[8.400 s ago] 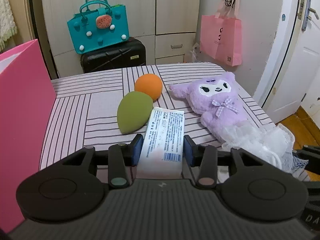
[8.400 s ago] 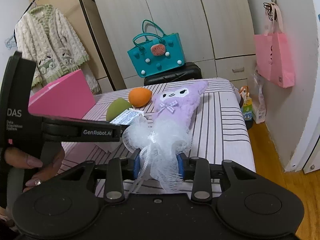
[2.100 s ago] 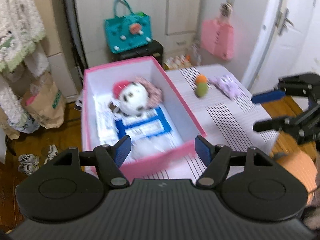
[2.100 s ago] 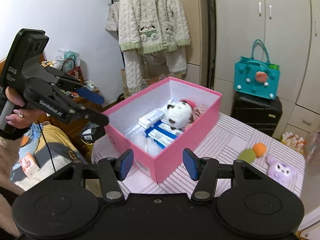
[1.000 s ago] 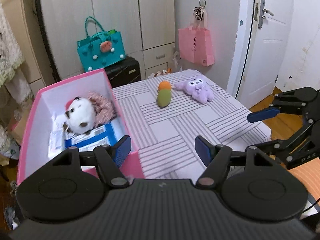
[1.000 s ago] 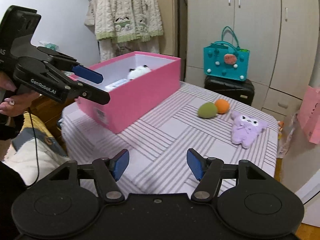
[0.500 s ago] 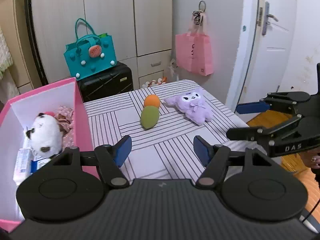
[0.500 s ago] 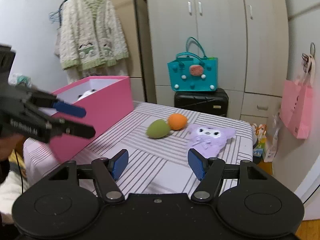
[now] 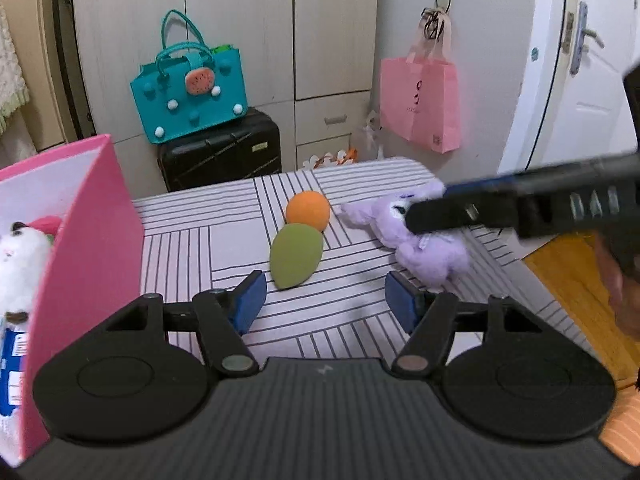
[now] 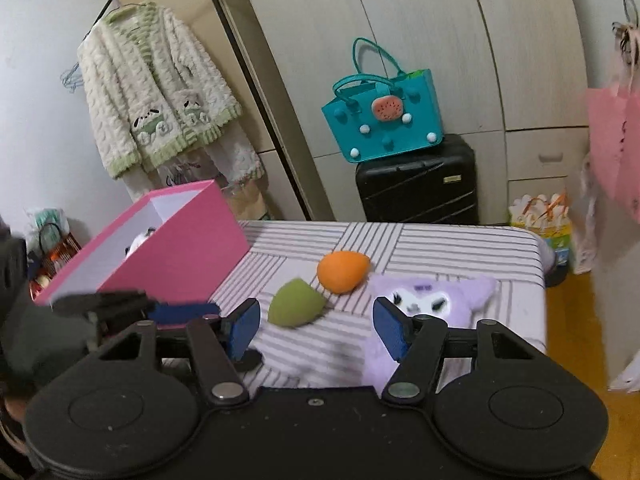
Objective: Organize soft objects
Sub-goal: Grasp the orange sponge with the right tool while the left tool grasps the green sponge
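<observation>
On the striped table (image 9: 352,320), both hand-held grippers, left (image 9: 326,300) and right (image 10: 316,326), gape wide, empty.

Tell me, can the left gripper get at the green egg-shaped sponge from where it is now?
Probably yes. The left gripper is open and empty, and the green egg-shaped sponge lies just ahead of its fingertips with only bare striped cloth between; the orange sponge touches its far end.

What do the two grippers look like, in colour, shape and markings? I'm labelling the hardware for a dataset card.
Both match: the left gripper and right gripper each have a matte black body with two round discs, angled black linkage arms with silver pivot pins, and blue pads on the fingertips. Seen side-on in the left wrist view, the right gripper carries blurred white lettering. No cables or sleeves are visible.
</observation>
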Demonstrator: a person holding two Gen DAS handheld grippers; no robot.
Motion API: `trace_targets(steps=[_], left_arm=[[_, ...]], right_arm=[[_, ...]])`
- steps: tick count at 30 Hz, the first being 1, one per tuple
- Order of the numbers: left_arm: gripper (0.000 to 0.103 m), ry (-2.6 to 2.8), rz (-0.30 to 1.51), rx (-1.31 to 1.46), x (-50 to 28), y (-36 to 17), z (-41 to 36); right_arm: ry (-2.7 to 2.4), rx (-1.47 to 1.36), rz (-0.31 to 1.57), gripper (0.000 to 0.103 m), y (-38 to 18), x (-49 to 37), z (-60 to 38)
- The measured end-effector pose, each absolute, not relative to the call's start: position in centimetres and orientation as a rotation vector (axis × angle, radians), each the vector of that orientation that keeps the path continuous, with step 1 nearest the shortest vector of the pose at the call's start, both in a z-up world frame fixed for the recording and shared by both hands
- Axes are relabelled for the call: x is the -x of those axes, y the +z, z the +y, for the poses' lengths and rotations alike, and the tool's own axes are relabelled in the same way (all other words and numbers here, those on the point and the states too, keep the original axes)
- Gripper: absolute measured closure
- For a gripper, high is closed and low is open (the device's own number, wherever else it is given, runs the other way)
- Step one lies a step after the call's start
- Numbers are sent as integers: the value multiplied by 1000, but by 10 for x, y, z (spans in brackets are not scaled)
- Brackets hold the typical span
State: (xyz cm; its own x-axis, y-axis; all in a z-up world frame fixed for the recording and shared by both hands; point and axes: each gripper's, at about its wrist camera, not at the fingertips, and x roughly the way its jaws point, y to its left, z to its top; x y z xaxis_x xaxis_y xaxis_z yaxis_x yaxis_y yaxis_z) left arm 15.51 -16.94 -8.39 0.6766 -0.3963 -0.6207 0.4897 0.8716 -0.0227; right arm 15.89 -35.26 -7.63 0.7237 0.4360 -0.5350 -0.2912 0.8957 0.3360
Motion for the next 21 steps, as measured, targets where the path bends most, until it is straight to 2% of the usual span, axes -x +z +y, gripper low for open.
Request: trace_targets(steps=[10, 21], left_arm=[[49, -337, 668, -180, -195, -110, -181], [49, -364, 699, -157, -209, -118, -194]], right_arm=[[447, -245, 738, 39, -97, -233, -337], [462, -363, 852, 40, -122, -275, -340]])
